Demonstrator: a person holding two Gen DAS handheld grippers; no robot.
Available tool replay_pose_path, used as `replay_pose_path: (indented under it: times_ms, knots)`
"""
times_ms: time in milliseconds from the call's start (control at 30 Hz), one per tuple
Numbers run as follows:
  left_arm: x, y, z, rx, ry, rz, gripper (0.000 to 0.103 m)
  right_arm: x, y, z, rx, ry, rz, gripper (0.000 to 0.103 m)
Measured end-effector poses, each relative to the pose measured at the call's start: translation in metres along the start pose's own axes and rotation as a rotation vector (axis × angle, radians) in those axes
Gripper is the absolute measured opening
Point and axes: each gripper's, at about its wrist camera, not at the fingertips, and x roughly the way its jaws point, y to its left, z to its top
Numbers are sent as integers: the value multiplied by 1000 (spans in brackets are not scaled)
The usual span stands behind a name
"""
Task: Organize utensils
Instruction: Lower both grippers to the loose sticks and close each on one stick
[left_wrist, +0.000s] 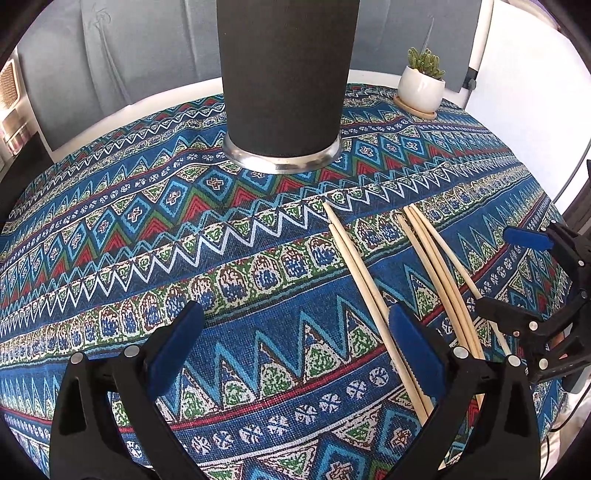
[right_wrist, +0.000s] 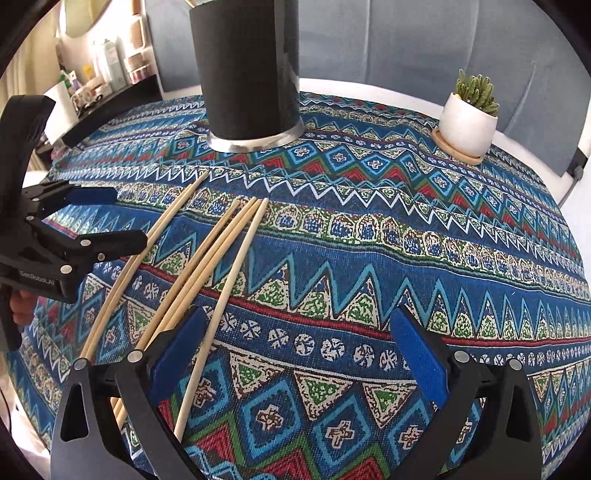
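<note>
Both my left gripper (left_wrist: 295, 354) and right gripper (right_wrist: 295, 358) hang with jaws released and empty, so by my reading little is done: the loose chopsticks (right_wrist: 207, 258) lie on the patterned bench (right_wrist: 406, 258) and none is picked up. They lie fanned between the two grippers, one running under the right gripper's left jaw, a pair under the left gripper's right jaw. Farther off stands the black holder (right_wrist: 247, 74), something pale showing at its rim.
</note>
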Motion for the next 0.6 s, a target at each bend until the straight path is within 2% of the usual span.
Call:
replay_pose_path:
  times_ms: [100, 167, 367, 600]
  knots:
    - [-2, 0, -3, 21, 32, -7, 98, 0, 0, 0, 0, 1, 3, 96]
    - [-4, -4, -11, 79, 21, 6, 99, 0, -1, -1, -3, 1, 7, 96]
    - [-8, -4, -15, 42, -10, 21, 99, 0, -3, -1, 1, -1, 9, 96]
    - [-9, -5, -18, 54, -36, 20, 98, 0, -3, -1, 3, -1, 10, 96]
